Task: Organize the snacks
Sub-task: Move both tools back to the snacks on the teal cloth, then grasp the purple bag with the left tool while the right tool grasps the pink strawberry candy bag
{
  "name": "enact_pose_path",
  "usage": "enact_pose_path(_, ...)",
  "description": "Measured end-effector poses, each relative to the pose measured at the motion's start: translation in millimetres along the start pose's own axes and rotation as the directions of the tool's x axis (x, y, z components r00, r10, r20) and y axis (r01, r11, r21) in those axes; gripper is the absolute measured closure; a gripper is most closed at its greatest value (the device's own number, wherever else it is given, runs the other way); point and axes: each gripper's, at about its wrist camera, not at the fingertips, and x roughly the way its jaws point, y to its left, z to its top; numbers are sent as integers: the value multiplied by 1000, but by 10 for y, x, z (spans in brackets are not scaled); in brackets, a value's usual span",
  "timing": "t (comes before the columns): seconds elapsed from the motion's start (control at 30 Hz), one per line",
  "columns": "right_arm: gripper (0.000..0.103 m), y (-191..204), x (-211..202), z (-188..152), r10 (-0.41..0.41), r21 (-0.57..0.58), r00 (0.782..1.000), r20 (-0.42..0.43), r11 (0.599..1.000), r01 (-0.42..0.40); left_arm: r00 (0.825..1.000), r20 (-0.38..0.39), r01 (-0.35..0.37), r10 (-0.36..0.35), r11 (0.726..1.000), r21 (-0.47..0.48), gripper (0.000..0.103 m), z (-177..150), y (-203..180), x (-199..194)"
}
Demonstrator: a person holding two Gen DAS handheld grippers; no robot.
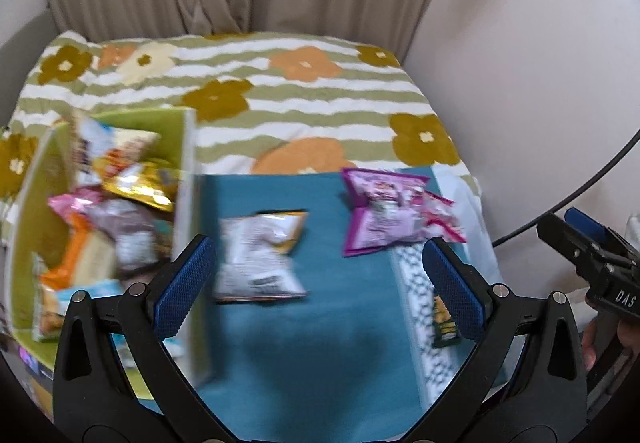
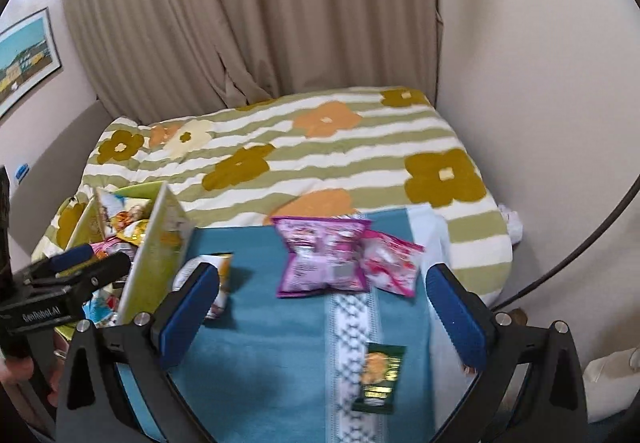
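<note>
A green box (image 1: 186,179) (image 2: 154,243) at the left holds several snack packets. On the teal towel (image 1: 320,323) (image 2: 272,363) lie a white packet (image 1: 258,255) (image 2: 220,275), a purple packet (image 1: 380,217) (image 2: 324,255), a pink packet (image 1: 442,219) (image 2: 390,263) and a small dark green packet (image 1: 444,321) (image 2: 380,377). My left gripper (image 1: 320,291) is open and empty above the towel, just short of the white packet. My right gripper (image 2: 320,319) is open and empty, short of the purple packet.
The towel lies on a bed with a striped flower quilt (image 1: 312,99) (image 2: 320,155). Beige curtains (image 2: 260,11) hang behind and a wall (image 2: 540,83) stands at the right. A framed picture (image 2: 24,59) hangs at the left.
</note>
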Motion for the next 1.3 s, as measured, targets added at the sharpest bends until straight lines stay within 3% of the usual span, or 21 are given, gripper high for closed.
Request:
enact_pose_path(0.33,0,-858,561,44,-16,51,996,-83,999,20,990,-139,11,0,997,75,0,84,-703,1072)
enact_pose_path(0.5,0,-1043,863,43,-23,61,995,-100,998,29,981,-191,8,13,994,110,0,118,-891,1644)
enact_pose_path(0.8,0,-1140,1410,47,-41,58,986,-160,997,51,962,-272,35,-5,994,105,0,155,-1000,2339)
enact_pose_path(1.03,0,-1153,1727,45,-20,68,974,-224,997,36,951,-309,50,-21,995,87,1,147,-921,2605)
enact_pose_path(1.3,0,-1097,1966,45,27,105,960,-277,994,3,957,-289,51,-21,994,96,19,149,-767,2499)
